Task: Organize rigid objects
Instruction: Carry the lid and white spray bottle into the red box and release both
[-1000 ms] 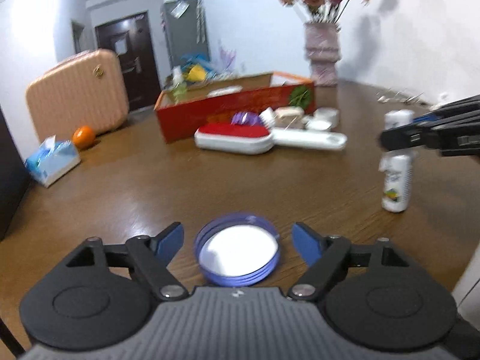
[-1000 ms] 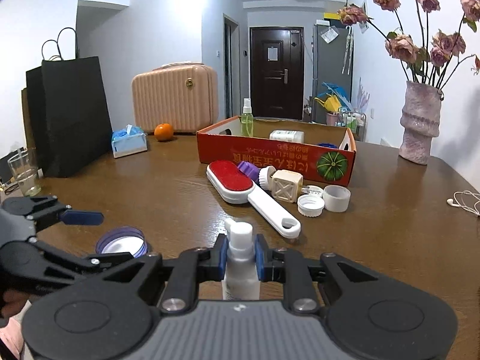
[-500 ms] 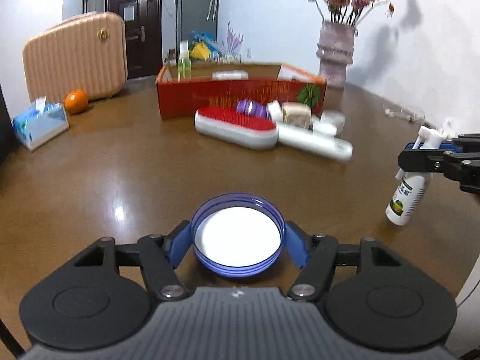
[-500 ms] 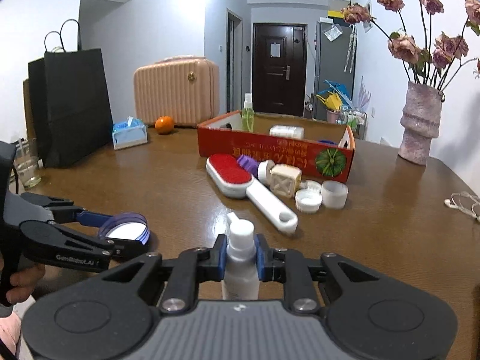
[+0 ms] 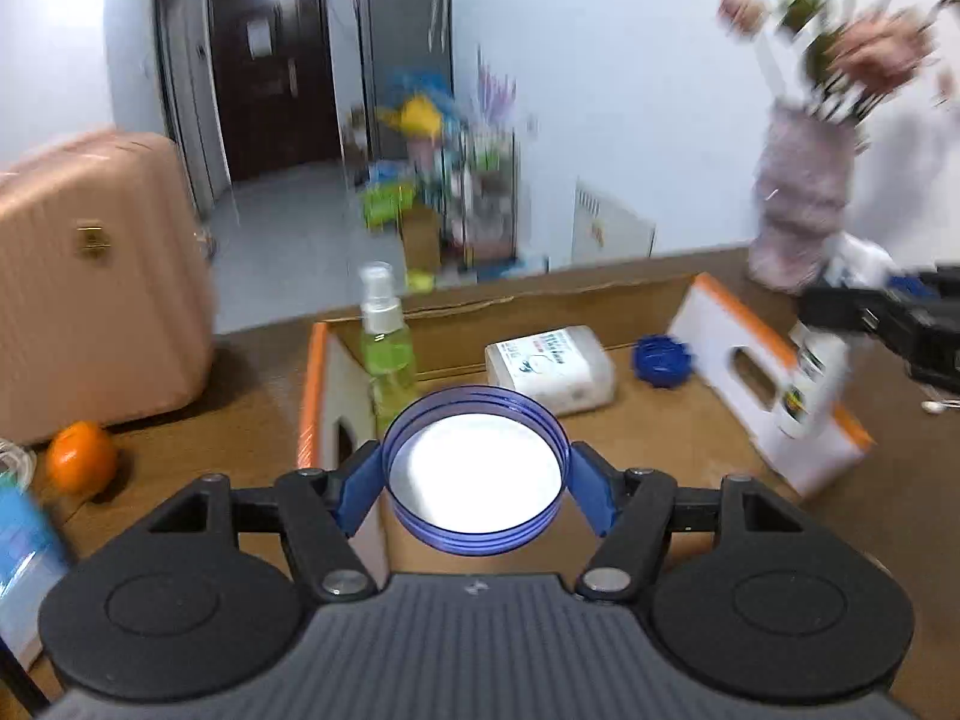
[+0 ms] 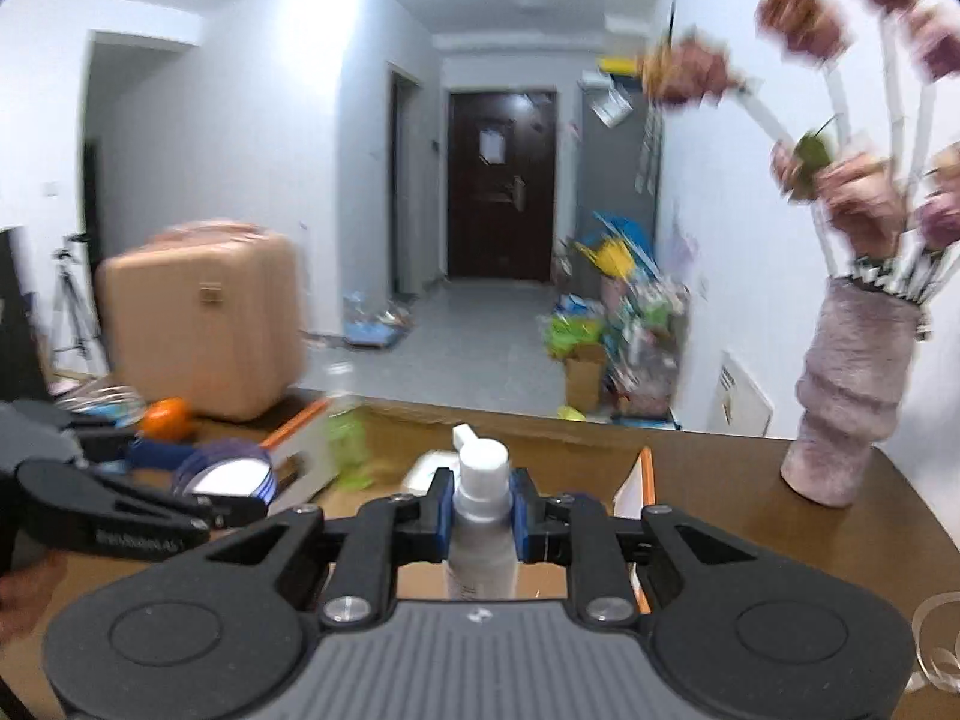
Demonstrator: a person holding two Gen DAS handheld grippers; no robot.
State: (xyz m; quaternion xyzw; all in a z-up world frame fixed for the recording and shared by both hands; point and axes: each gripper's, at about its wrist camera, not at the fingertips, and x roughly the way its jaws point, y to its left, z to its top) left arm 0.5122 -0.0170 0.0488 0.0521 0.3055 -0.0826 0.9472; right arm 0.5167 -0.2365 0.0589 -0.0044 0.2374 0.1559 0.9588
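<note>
In our left gripper [image 5: 474,480] the blue pads are clamped on the rim of the blue jar lid [image 5: 474,474], held flat with its white inside facing up, over the near left corner of the cardboard box [image 5: 660,420]. Our right gripper [image 6: 480,516] is clenched on the neck of the white spray bottle [image 6: 480,516], which hangs upright just above the box's right end flap [image 5: 768,378].

Inside the box, beyond the lid, stand a green spray bottle [image 5: 387,354], then a white packet [image 5: 549,369] lying flat, and a blue cap [image 5: 663,354] further right.

To finish well, we judge we should lower the lid onto the bare floor in front of the green bottle without knocking it, and bring the white bottle inward past the flap before setting it down upright. The views are blurred, so we should steady both hands before releasing.
</note>
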